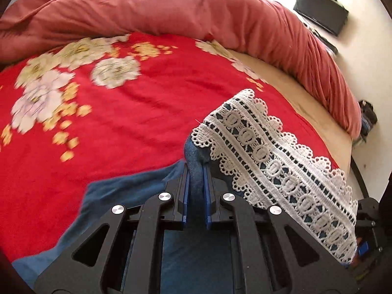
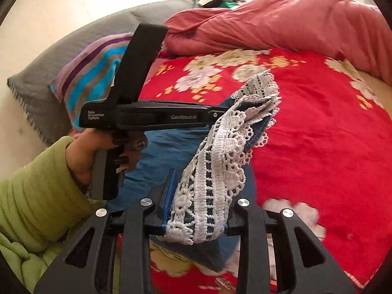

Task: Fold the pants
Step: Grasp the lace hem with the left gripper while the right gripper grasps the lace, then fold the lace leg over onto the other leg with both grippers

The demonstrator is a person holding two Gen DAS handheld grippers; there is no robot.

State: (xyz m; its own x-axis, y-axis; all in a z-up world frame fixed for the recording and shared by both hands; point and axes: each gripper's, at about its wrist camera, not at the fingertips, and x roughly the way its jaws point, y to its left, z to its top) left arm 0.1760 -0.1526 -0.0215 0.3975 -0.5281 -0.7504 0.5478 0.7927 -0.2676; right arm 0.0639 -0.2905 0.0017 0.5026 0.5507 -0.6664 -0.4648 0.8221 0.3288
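- I am in a home bedroom, working over a bed (image 1: 306,98).
- A red flowered blanket (image 1: 137,122) covers it.
- A bunched pink duvet (image 1: 171,7) lies along the far edge.
- A striped pillow (image 2: 90,78) leans on a grey cushion (image 2: 49,63).

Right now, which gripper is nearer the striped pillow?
Left. The left gripper holds the pants just beside the striped pillow, its body crossing in front of it. The right gripper clamps the lace hem farther from it.
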